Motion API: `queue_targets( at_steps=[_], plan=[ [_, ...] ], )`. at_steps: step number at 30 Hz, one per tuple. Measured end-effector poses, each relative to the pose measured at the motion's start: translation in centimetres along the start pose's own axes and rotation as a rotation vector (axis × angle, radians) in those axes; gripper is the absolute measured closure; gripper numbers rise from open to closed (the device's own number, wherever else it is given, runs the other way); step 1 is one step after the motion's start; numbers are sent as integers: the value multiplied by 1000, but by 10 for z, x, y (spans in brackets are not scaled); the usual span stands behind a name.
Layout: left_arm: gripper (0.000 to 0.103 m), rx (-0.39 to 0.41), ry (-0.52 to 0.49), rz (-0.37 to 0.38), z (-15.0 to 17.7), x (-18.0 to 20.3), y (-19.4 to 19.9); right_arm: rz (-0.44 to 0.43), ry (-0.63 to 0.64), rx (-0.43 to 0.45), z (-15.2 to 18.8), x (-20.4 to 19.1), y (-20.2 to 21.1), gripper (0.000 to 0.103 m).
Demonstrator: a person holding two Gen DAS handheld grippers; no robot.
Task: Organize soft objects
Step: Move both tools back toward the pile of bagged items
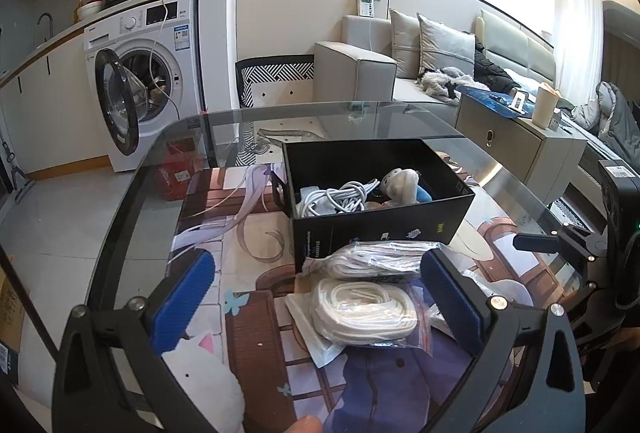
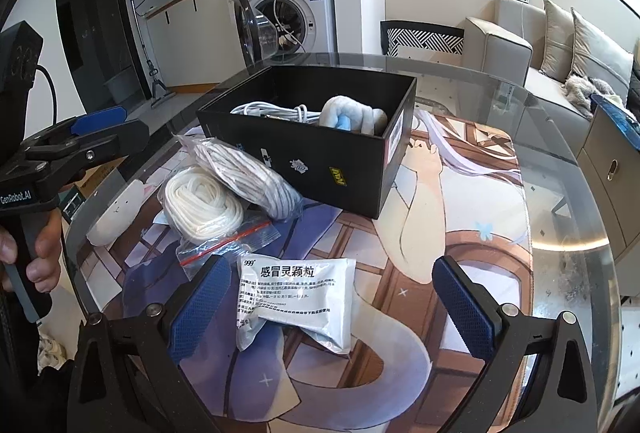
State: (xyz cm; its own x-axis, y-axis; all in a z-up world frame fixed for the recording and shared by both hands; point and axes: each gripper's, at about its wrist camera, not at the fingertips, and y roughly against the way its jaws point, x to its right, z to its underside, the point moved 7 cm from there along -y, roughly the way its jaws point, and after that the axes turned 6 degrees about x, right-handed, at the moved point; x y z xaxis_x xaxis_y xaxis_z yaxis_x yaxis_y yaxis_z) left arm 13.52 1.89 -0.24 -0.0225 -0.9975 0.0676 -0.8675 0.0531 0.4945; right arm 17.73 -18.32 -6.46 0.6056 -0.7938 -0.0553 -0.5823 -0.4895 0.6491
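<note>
A black box [image 1: 400, 221] [image 2: 304, 157] stands on the printed mat and holds a white cable [image 1: 340, 199] [image 2: 272, 111] and a blue-white plush [image 1: 404, 185] [image 2: 348, 115]. In front of it lie a bagged white rope coil [image 1: 360, 307] [image 2: 202, 207], a bagged striped cord bundle [image 1: 376, 259] [image 2: 248, 177], a white medicine sachet [image 2: 298, 293] and a white cat plush [image 1: 208, 373] [image 2: 116, 213]. My left gripper [image 1: 318, 293] is open and empty above the rope coil. My right gripper [image 2: 332, 305] is open and empty over the sachet.
The glass table [image 1: 132, 233] [image 2: 560, 193] carries an anime-print mat [image 2: 460, 233]. A washing machine [image 1: 148, 73] with its door open stands behind, a sofa [image 1: 400, 65] and a cabinet [image 1: 516, 141] to the right. The left gripper also shows in the right wrist view [image 2: 96, 131].
</note>
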Motion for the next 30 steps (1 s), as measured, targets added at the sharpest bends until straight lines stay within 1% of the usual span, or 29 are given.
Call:
queue_targets(
  at_steps=[10, 17, 30],
  plan=[
    [0, -47, -39, 27, 13, 15, -7, -25, 14, -36, 7, -2, -2, 1],
    [0, -71, -16, 48, 16, 11, -11, -52, 33, -80, 16, -13, -13, 1],
    [0, -85, -18, 42, 20, 9, -16, -20, 28, -113, 24, -14, -34, 1]
  ],
)
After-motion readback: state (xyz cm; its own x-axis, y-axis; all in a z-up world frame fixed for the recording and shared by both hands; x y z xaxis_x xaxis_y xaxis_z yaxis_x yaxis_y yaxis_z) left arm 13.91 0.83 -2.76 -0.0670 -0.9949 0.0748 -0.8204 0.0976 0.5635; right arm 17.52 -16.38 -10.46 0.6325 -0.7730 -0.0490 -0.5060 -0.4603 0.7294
